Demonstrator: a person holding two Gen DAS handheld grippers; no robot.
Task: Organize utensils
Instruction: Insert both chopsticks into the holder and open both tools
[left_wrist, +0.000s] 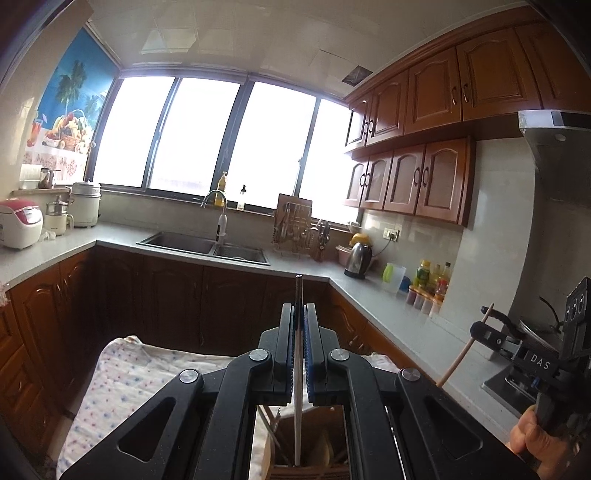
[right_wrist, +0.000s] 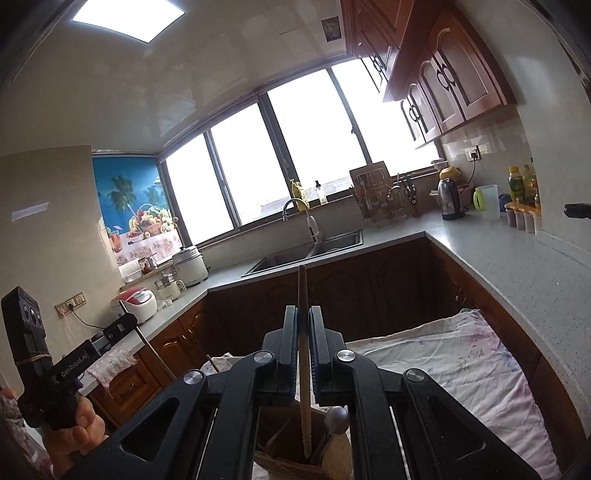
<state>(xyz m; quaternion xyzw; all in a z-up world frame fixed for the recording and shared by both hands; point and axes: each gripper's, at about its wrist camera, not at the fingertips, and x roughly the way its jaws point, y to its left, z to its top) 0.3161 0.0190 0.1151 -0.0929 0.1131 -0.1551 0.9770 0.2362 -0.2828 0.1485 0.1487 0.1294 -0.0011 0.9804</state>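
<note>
Chopsticks are clamped one in each tool: the left gripper (left_wrist: 300, 321) is closed on a pale, dark-tipped stick (left_wrist: 297, 391), the right gripper (right_wrist: 303, 325) on a wooden one (right_wrist: 303, 369). Both hang over a woven holder (right_wrist: 291, 467) on a cloth-covered table (right_wrist: 454, 365).

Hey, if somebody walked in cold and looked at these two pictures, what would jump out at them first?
Probably the two black grippers up close: the left gripper is shut on a thin dark-tipped chopstick, and the right gripper is shut on a wooden chopstick, both above a wooden utensil holder at the bottom edge. Behind them, the glaring bright window spans the far wall above the steel sink.
</note>
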